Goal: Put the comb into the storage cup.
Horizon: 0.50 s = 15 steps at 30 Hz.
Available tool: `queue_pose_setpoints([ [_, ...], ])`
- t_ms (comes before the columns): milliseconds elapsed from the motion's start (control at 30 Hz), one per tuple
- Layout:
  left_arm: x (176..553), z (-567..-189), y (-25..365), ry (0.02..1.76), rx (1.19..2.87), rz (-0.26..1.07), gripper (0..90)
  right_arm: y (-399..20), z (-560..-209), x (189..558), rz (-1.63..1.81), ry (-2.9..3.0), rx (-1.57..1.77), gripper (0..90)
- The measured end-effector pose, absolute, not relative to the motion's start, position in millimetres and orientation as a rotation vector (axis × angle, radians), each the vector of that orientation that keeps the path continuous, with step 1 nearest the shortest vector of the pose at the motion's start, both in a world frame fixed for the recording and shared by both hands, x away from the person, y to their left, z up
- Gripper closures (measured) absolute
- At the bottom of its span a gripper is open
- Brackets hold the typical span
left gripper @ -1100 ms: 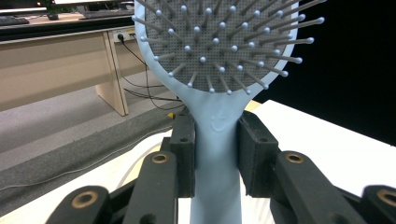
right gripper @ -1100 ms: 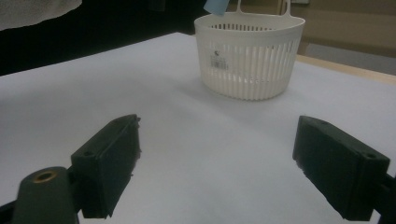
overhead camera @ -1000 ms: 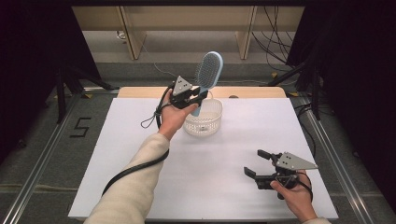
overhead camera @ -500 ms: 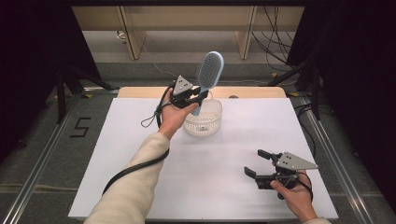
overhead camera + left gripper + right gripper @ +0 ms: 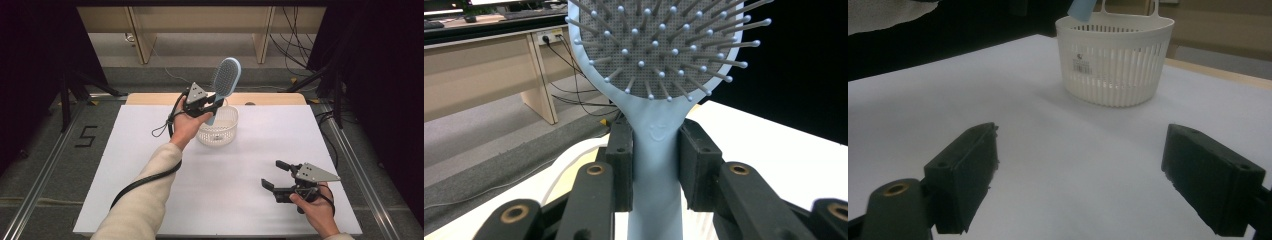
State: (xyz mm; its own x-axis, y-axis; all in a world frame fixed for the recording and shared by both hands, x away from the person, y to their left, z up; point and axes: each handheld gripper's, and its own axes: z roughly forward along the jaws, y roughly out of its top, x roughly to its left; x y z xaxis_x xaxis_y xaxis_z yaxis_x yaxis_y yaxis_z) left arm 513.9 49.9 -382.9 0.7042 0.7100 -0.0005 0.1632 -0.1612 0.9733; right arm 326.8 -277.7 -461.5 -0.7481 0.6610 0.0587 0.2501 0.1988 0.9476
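Left claw (image 5: 216, 104) is seen raised over the far middle of the table (image 5: 150, 150), clenched on the handle of a light blue hairbrush (image 5: 225, 80). In the left gripper view the handle is pinched between the two black pads (image 5: 621, 165), one on each side, just below the brush head. The hairbrush (image 5: 659, 75) is held upright, slightly tilted, head uppermost, bristles turned toward the gripper's camera. The lower end of the handle is seen above the rim of a white slatted basket (image 5: 217, 132), which stands on the table directly beneath the left claw; whether the handle tip touches the basket cannot be told.

Right claw (image 5: 274, 175) is held low over the near right part of the table, well apart from the basket (image 5: 1115, 60). Its jaws are spread wide, released, with nothing between them. White table surface is seen between the pads (image 5: 968, 175) in the right gripper view.
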Motion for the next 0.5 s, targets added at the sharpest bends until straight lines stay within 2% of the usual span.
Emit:
queue_pose_setpoints([
  [500,514.8,-391.9,49.0,0.696,1.720,0.560,69.7,-277.7,-461.5,326.8,1.564,2.121,0.853,15.6],
])
